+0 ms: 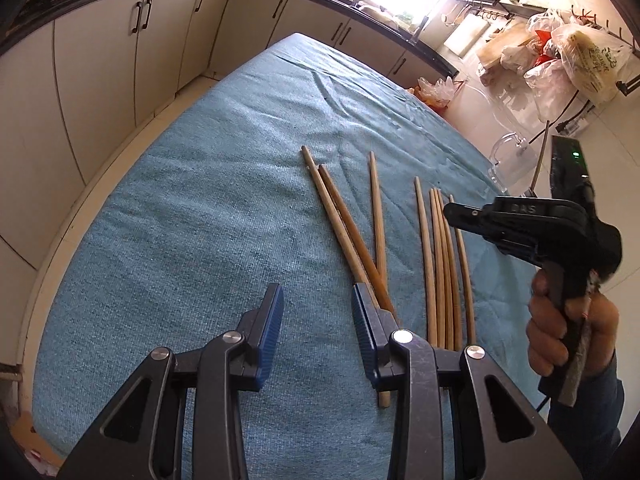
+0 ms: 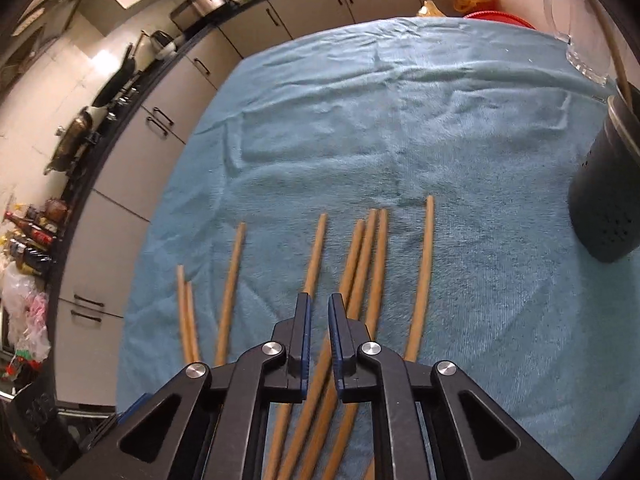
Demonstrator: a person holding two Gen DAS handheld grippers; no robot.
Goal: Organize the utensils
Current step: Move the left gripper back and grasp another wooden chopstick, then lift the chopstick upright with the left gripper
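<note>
Left gripper (image 1: pixel 318 300) pitched downward, blue-padded jaws parted with nothing between them, right gripper (image 2: pixel 320 308) also tilted downward, jaws drawn nearly together with only a narrow slit left, person's right hand (image 1: pixel 560 332) wrapped around its black handle

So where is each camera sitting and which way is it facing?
Left wrist view: sits on the left claw, facing down and forward over the blue towel at the chopsticks; the right claw and the hand holding it show at the right.
Right wrist view: sits on the right claw, looking down over the chopsticks, with the dark holder at the right; only its own nearly closed fingers show.
Shared: towel, chopsticks, glass mug, kitchen cabinets.
</note>
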